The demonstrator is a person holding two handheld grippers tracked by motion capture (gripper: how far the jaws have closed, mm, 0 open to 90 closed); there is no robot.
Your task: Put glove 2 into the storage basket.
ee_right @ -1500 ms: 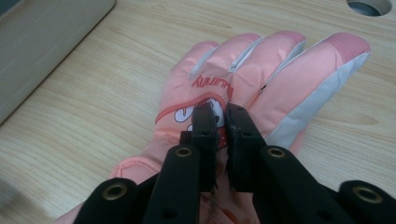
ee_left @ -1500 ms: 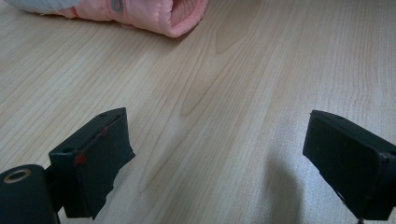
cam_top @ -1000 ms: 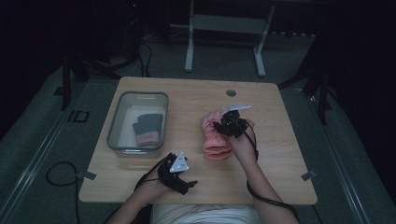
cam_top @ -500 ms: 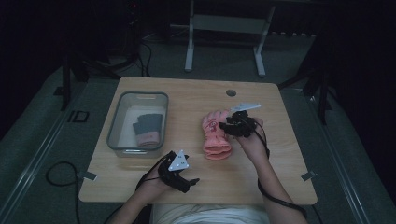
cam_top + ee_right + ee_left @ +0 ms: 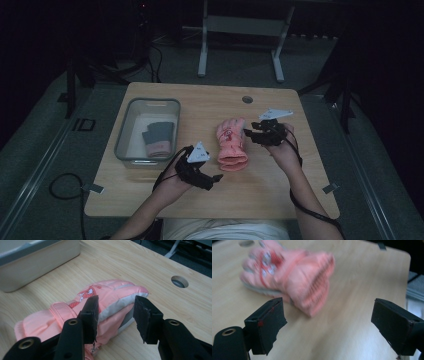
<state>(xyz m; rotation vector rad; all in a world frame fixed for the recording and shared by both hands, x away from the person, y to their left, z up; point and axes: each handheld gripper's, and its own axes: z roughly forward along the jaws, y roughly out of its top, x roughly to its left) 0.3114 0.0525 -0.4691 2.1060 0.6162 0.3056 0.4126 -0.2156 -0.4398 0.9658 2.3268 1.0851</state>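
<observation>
Pink glove [image 5: 231, 145] flat on the table [image 5: 200, 105], palm-side down, fingers toward 12 o'clock, cuff toward 6, at 3 o'clock of the clear bin [image 5: 125, 135] with a dark glove [image 5: 159, 140] inside.

Right tool [image 5: 250, 135] at 3 o'clock of the glove's fingers, level and pointing toward 9; jaws half apart, bracketing the fingertip end in the right gripper view [image 5: 116, 315], pads not pressing. Right hand [image 5: 285, 150] behind it, forearm in from 5 o'clock.

Left tool [image 5: 212, 179] at 7 o'clock of the cuff, raised off the table, aimed toward 2; jaws wide, just closing slightly, nothing between them [image 5: 329, 322].

For a sound pick-up, probably: lower the right jaws over the fingertip layers, pinch both layers, take the cuff likewise, then lift evenly.
</observation>
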